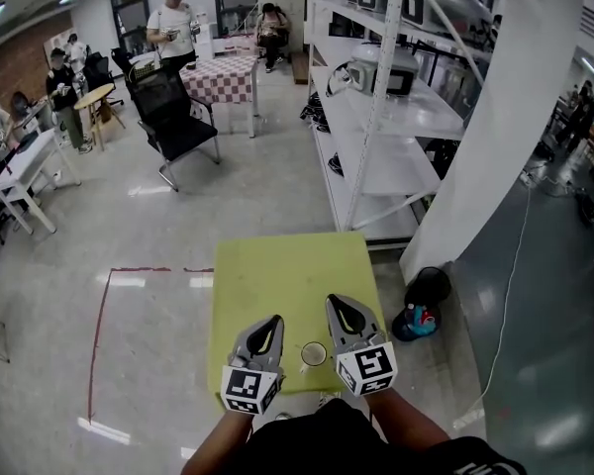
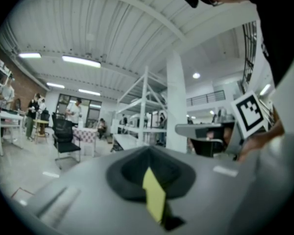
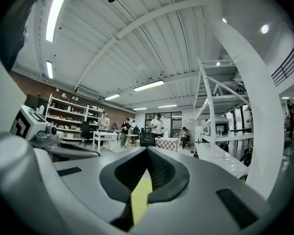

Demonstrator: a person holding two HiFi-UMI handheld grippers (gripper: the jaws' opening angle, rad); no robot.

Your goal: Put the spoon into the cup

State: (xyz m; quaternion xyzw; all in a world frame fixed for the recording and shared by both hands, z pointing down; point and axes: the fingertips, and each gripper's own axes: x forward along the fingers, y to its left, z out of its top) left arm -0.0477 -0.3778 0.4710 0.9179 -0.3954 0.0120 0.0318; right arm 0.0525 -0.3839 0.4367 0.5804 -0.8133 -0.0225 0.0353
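Observation:
A small pale cup point(image 1: 314, 353) stands near the front edge of the yellow-green table point(image 1: 282, 280), seen from above. It sits between my two grippers. My left gripper point(image 1: 274, 321) is just left of the cup and my right gripper point(image 1: 334, 302) just right of it. Both point away from me, level over the table. In the left gripper view the left gripper point(image 2: 148, 149) has its jaws meeting at the tip, with nothing held. The right gripper point(image 3: 147, 149) looks the same in its own view. No spoon shows in any view.
White shelving point(image 1: 381, 97) and a white pillar point(image 1: 495, 137) stand behind and right of the table. A dark bag with a bottle point(image 1: 421, 310) lies on the floor at the right. A black chair point(image 1: 173, 117) and red floor tape point(image 1: 104, 315) are to the left; people stand far back.

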